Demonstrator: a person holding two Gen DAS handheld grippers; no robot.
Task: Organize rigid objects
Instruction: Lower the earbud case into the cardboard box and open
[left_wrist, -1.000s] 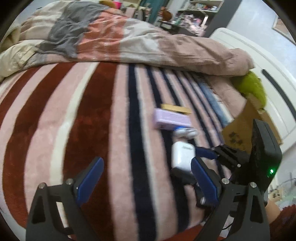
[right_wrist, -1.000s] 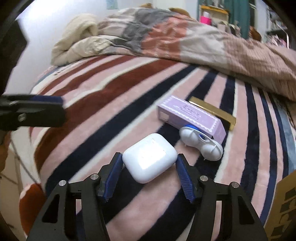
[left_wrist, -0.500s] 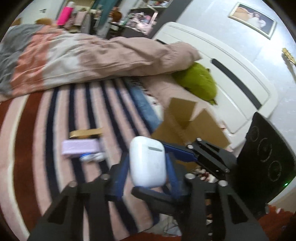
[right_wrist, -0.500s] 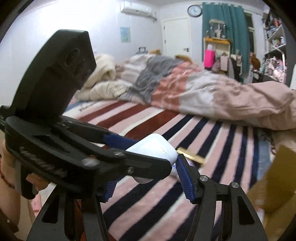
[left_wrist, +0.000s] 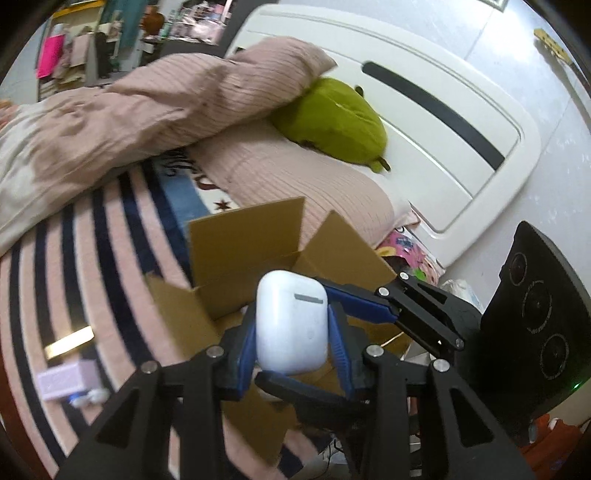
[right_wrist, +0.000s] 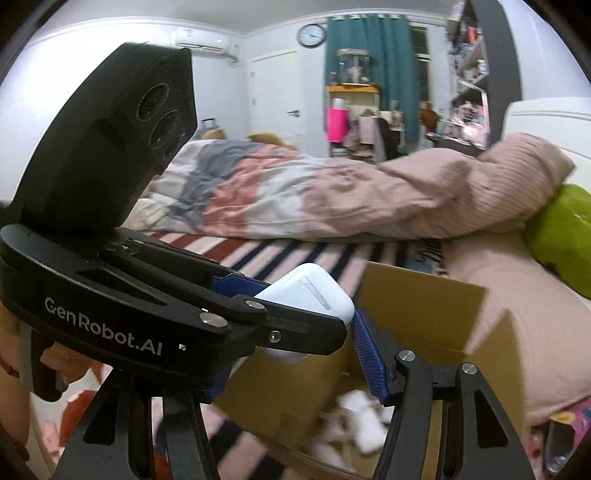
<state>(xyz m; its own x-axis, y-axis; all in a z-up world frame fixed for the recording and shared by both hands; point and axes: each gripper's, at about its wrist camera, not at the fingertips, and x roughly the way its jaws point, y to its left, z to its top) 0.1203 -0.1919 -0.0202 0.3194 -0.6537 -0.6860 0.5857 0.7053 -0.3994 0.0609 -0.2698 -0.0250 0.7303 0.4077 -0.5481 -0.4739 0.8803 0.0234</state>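
A bedroom, dimly lit. A wide bed with a white headboard (left_wrist: 424, 103) carries a striped blanket (left_wrist: 74, 266) in pink, navy and dark red, with a rumpled duvet (right_wrist: 295, 192) heaped across it. A green plush pillow (left_wrist: 332, 122) leans on a pink ribbed pillow (left_wrist: 295, 177). On the far wall hang teal curtains (right_wrist: 369, 66), a round clock (right_wrist: 311, 35) and an air conditioner (right_wrist: 207, 43), beside a white door (right_wrist: 273, 96). Cluttered shelves (right_wrist: 469, 74) stand at the right.
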